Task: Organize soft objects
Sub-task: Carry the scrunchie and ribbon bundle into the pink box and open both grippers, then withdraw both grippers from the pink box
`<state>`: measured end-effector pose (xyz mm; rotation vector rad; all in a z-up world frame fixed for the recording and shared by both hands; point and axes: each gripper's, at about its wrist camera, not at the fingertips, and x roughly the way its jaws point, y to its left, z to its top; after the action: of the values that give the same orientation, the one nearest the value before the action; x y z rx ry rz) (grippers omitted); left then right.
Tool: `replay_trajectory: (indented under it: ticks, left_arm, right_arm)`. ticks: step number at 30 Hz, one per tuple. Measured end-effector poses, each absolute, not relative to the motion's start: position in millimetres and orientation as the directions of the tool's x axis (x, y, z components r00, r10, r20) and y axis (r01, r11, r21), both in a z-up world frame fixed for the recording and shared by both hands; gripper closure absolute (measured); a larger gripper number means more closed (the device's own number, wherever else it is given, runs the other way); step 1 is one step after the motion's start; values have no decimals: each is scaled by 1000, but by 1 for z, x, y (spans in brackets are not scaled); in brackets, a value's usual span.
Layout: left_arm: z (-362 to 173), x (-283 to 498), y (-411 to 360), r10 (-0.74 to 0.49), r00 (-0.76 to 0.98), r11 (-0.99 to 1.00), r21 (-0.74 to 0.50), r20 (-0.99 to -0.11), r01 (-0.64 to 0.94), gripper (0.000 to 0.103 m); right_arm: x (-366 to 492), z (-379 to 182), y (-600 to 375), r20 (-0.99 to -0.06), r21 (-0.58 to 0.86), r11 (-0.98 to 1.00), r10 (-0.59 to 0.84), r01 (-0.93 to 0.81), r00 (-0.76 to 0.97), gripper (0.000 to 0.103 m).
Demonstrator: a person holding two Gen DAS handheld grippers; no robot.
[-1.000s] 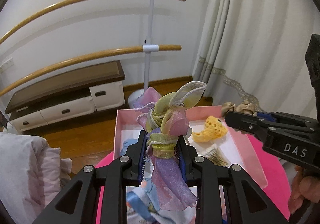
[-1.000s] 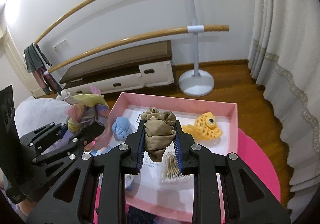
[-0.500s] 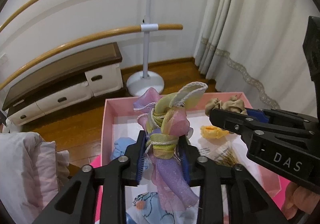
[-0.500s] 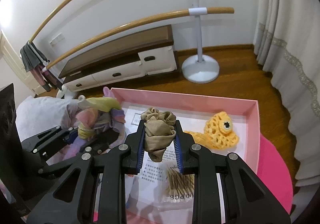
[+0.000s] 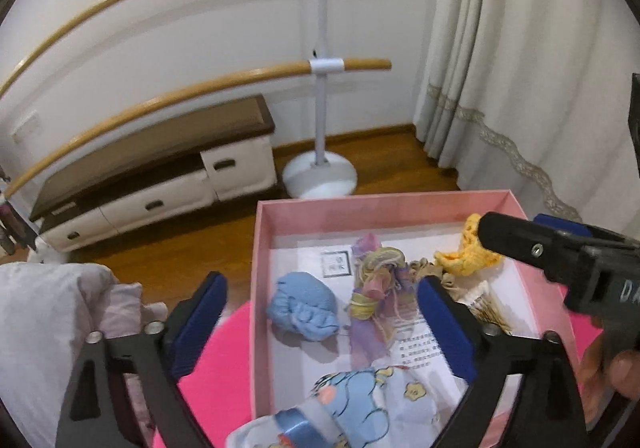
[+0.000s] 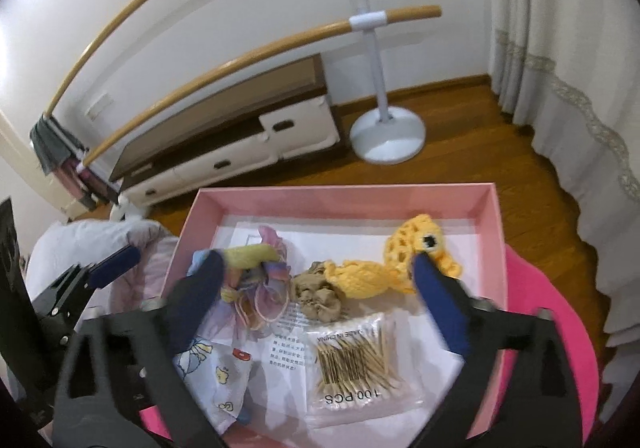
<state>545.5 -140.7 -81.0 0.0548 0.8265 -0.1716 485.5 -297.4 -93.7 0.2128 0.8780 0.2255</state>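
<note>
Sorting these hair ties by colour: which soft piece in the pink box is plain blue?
The blue scrunchie, bunched near the pink box's left wall. The pastel ribbon bow, the tan scrunchie and the yellow crochet piece are not blue.

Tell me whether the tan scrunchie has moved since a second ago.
Yes. The tan scrunchie has dropped from the opening right gripper onto the pink box floor, beside the yellow crochet piece.

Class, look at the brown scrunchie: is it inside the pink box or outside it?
Inside. The brown scrunchie lies loose on the pink box floor.
</note>
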Motion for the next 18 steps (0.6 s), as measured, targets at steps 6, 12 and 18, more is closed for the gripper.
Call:
replay_trajectory:
  ticks: [6, 12, 18]
  left_arm:
    - [-62, 503, -146, -119, 738, 988, -5, -664, 155, 0]
    - [-40, 449, -146, -122, 792, 989, -4, -598, 149, 0]
    - [-31, 371, -129, -144, 839, 986, -6, -525, 166, 0]
  right_arm:
    - [463, -77, -300, -714, 262, 960, 264, -102, 648, 0]
    - [416, -53, -299, -668, 226, 967, 242, -117, 704, 0]
    - [356, -30, -299, -605, 193, 973, 218, -125, 766, 0]
